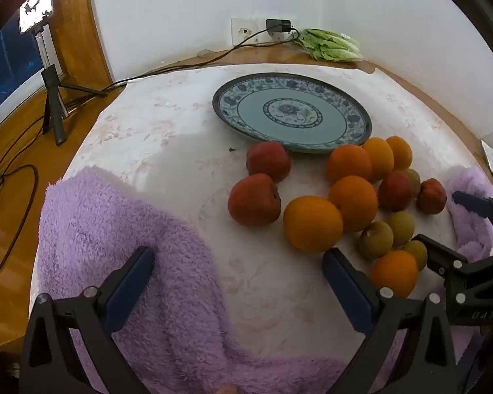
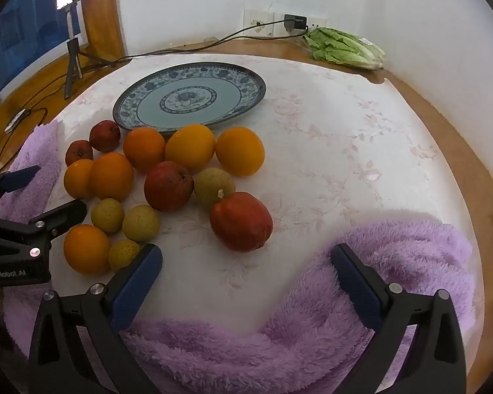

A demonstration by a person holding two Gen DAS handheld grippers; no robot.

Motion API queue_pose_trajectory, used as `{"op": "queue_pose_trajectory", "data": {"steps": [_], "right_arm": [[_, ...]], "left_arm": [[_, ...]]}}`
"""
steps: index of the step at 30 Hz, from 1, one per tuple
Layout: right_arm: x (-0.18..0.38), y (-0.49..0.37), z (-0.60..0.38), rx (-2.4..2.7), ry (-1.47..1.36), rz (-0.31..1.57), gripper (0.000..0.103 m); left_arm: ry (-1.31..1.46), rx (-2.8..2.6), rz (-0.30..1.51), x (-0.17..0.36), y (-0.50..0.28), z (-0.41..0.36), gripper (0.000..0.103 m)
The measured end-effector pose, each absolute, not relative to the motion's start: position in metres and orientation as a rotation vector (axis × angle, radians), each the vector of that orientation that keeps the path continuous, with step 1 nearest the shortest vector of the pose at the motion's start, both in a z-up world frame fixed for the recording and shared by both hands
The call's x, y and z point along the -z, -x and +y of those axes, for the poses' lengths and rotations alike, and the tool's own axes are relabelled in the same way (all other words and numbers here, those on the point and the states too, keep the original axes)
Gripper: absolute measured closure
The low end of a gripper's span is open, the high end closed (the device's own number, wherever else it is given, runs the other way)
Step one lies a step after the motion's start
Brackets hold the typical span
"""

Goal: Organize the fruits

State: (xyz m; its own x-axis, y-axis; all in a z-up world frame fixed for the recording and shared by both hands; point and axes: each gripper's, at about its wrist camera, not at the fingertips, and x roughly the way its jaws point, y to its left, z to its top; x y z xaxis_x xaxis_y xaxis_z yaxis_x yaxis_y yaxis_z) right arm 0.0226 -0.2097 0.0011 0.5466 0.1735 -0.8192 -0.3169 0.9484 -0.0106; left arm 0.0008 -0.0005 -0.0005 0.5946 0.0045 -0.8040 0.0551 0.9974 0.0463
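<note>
a: left wrist view, nearest first: the left gripper (image 1: 238,262) stands with its jaws wide and nothing between them, one finger over the purple towel (image 1: 121,229), the other just beside an orange (image 1: 393,272) at the near end of the fruit.

b: and the right gripper (image 2: 246,259)?

a: also spread wide and holding nothing. a red apple (image 2: 241,220) lies just ahead of it on the white cloth (image 2: 345,151), and its outer finger sits over the towel.

b: where is the rest of the fruit?

a: all loose on the cloth, in a cluster between the grippers and the plate (image 2: 141,111): oranges, red apples, and small greenish-brown fruits (image 2: 141,223) near the front. one orange (image 2: 144,148) reaches the plate's near rim, though whether it touches cannot be told.

b: anything on the plate?

a: no, its blue patterned face shows bare. farther back, a bunch of lettuce (image 2: 343,46) lies on the wooden table by the wall sockets, and a phone on a tripod (image 1: 51,98) stands off the cloth to the left.
</note>
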Motion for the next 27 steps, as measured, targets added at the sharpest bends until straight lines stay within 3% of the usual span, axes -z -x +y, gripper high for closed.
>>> {"op": "queue_pose_trajectory", "data": {"steps": [27], "right_arm": [[0.004,-0.02,-0.212,-0.291,0.154,0.916,0.0]], "left_arm": [[-0.066,0.041,0.921,0.0,0.002,0.0,0.0]]}}
